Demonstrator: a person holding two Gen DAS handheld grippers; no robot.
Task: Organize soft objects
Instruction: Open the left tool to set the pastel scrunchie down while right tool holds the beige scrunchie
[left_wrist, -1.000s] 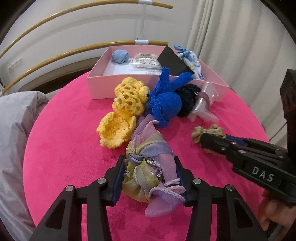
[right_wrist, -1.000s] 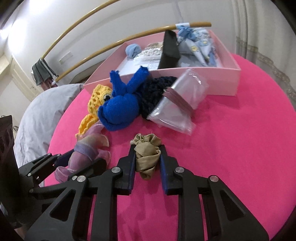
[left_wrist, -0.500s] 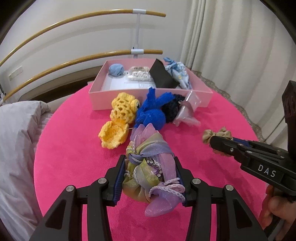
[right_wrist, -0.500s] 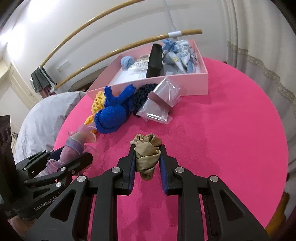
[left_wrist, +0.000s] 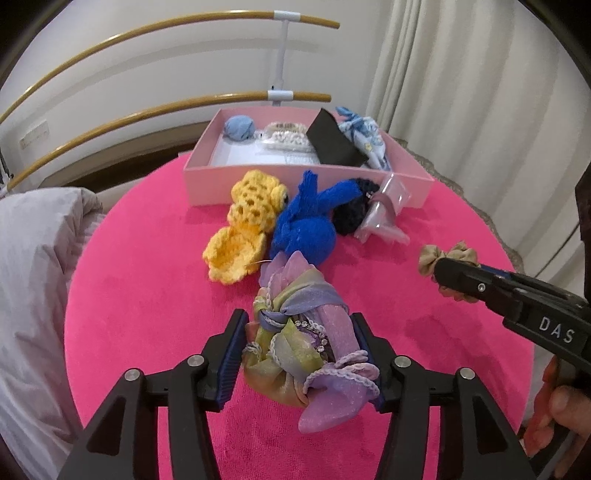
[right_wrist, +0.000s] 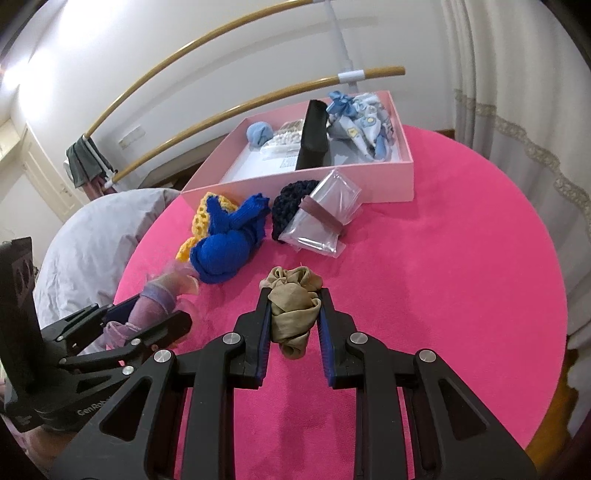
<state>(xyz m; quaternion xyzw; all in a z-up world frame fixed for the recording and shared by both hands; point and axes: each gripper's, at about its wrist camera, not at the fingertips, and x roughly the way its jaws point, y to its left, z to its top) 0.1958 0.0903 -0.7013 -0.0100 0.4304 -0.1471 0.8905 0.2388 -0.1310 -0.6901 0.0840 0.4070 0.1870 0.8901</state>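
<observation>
In front of the pink box (left_wrist: 306, 184), out over the round pink table (left_wrist: 147, 314), both claws carry a soft thing. The left gripper (left_wrist: 301, 354) has the lilac and green scrunchie (left_wrist: 306, 339) between its jaws, and those jaws are opening at this moment, though the pads appear to touch the fabric on both sides. The right gripper (right_wrist: 295, 325) is squeezed as tight as it goes on the tan scrunchie (right_wrist: 293, 306), which bulges out ahead of the fingertips. The main risk, as I judge it, lies with the left claw: if it slackens further while well short of the box, the scrunchie's loose frilled end may slip down and drop onto the table. Nearer the box wall lie the yellow crochet piece (left_wrist: 247, 221), the blue knit toy (left_wrist: 306, 225), a dark knit piece (left_wrist: 351, 218) and a clear plastic bag (right_wrist: 321, 218), all crowded against it; a low approach could snag or shove them. The box itself already holds a light blue ball (left_wrist: 240, 127), a white lace item (left_wrist: 288, 134), a black pouch (left_wrist: 334, 142) and a blue printed cloth (left_wrist: 364, 136), so the free floor sits on its near side, and two grippers heading there together could collide.
</observation>
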